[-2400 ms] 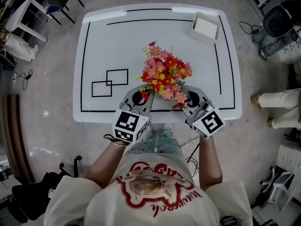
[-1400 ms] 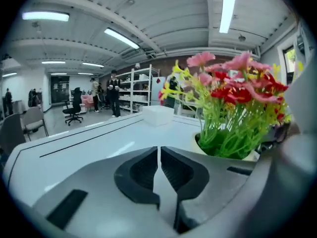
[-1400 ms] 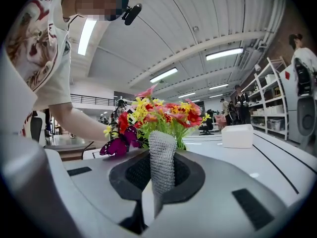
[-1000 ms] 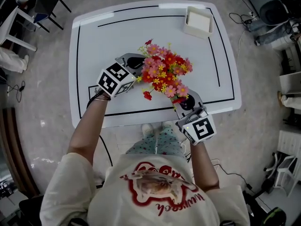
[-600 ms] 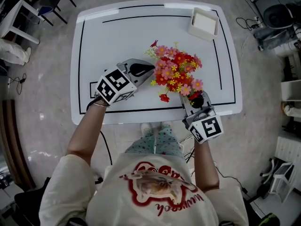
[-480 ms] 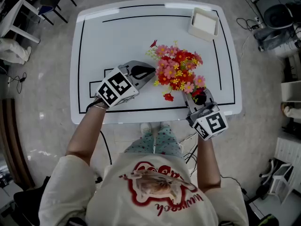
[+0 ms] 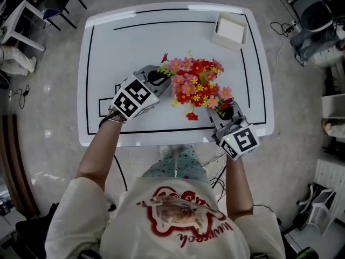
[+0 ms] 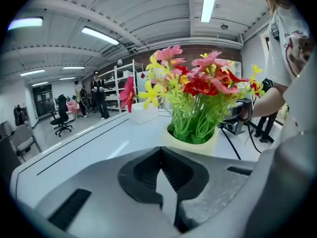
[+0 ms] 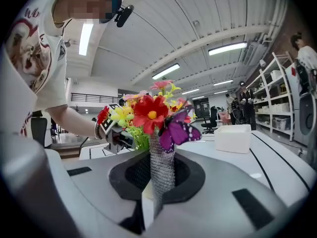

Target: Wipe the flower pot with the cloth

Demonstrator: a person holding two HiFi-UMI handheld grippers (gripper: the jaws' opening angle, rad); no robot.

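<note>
Right gripper [image 7: 223, 111] tight on grey cloth [image 9: 162, 180]

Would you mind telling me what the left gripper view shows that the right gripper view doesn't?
Only the left gripper view plainly shows the pale rim of the flower pot, beyond the left claw, which is shut on nothing. Only the right gripper view shows the grey cloth pinched in the right claw, with a purple butterfly above it. Both show the flowers, the white box and the white table.
</note>
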